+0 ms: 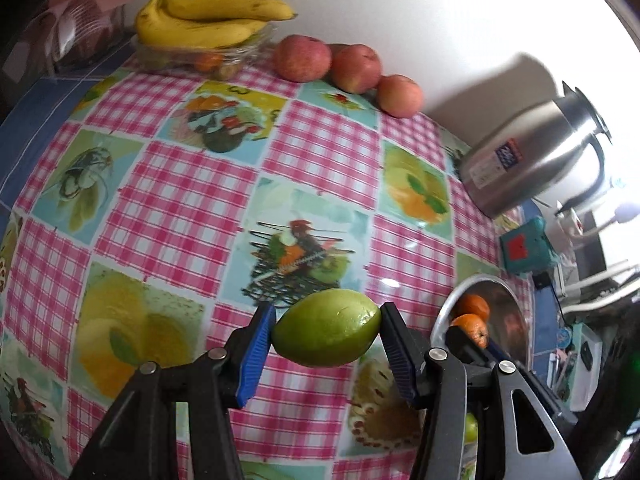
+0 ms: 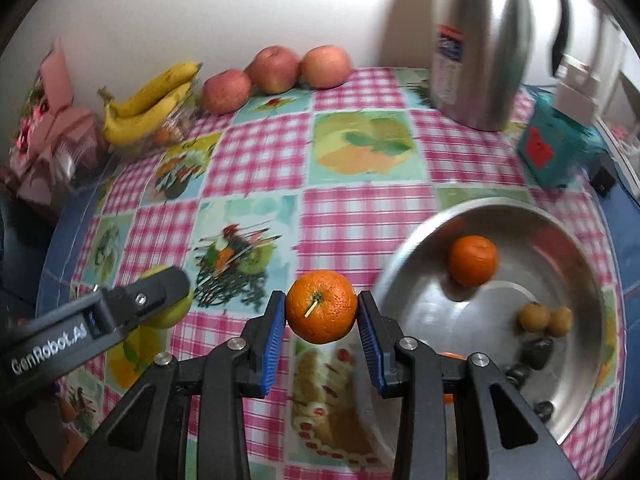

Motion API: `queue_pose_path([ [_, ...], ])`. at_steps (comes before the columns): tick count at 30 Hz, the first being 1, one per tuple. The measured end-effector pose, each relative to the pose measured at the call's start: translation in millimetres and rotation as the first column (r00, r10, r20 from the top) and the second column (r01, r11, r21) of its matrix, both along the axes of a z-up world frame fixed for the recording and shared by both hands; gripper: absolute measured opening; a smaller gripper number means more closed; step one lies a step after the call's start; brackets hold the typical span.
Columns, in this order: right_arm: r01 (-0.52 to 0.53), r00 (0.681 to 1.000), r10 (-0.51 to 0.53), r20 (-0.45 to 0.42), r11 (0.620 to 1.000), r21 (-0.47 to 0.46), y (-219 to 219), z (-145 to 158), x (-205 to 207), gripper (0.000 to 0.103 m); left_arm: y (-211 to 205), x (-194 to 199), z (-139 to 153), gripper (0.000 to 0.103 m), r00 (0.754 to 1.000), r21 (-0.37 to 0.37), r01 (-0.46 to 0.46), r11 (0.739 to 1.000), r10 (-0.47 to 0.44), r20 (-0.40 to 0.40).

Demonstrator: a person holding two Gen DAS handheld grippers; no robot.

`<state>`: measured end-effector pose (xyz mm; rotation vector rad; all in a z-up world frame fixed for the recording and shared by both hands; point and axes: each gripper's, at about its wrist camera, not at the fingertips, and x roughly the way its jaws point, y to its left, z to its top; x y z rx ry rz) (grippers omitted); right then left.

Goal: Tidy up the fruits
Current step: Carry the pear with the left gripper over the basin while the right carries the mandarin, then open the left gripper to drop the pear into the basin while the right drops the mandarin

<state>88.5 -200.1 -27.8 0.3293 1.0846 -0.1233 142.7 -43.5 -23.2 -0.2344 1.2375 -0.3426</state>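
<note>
My left gripper (image 1: 327, 334) is shut on a green fruit (image 1: 326, 334), held above the checked tablecloth (image 1: 192, 200). The right gripper (image 2: 321, 312) is shut on an orange (image 2: 321, 307), lifted just left of the metal bowl (image 2: 416, 248). Inside the bowl lie another orange (image 2: 473, 260), two small brown fruits (image 2: 546, 319) and some dark fruits (image 2: 536, 352). In the right wrist view the left gripper (image 2: 166, 298) shows at the left edge with the green fruit (image 2: 172, 312) partly hidden behind it. In the left wrist view the right gripper's orange (image 1: 472, 328) sits before the bowl (image 1: 516, 308).
Three apples (image 2: 276, 70) and a clear tray with bananas (image 2: 152, 100) line the back wall. A steel kettle (image 2: 484, 40) stands at the back right, with a teal box (image 2: 556, 148) beside it. Pink wrapped items (image 2: 52, 128) sit at the far left.
</note>
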Motion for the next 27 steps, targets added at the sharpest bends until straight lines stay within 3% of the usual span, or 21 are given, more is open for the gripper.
queue_pose_path([
  [8, 0.186, 0.981, -0.186, -0.047, 0.983, -0.007, -70.9, 0.9, -27.6, 0.037, -53.3, -19.5, -4.5, 0.056, 0.987, -0.028, 0.156, 0.987, -0.157, -0.02],
  [15, 0.218, 0.97, -0.218, -0.106, 0.976, -0.017, -88.7, -12.0, -43.6, 0.038, -102.5, -35.3, -12.7, 0.056, 0.962, -0.009, 0.273, 0.962, -0.273, -0.002],
  [20, 0.235, 0.963, -0.234, -0.135, 0.972, -0.012, -93.7, -22.3, -49.0, 0.038, -108.3, -30.6, -31.9, 0.056, 0.962, -0.041, 0.267, 0.963, -0.269, -0.052],
  [27, 0.25, 0.959, -0.246, -0.138, 0.968, 0.012, -96.1, -25.5, -50.9, 0.039, -109.0, -29.3, -35.4, 0.057, 0.962, -0.1, 0.253, 0.962, -0.261, -0.079],
])
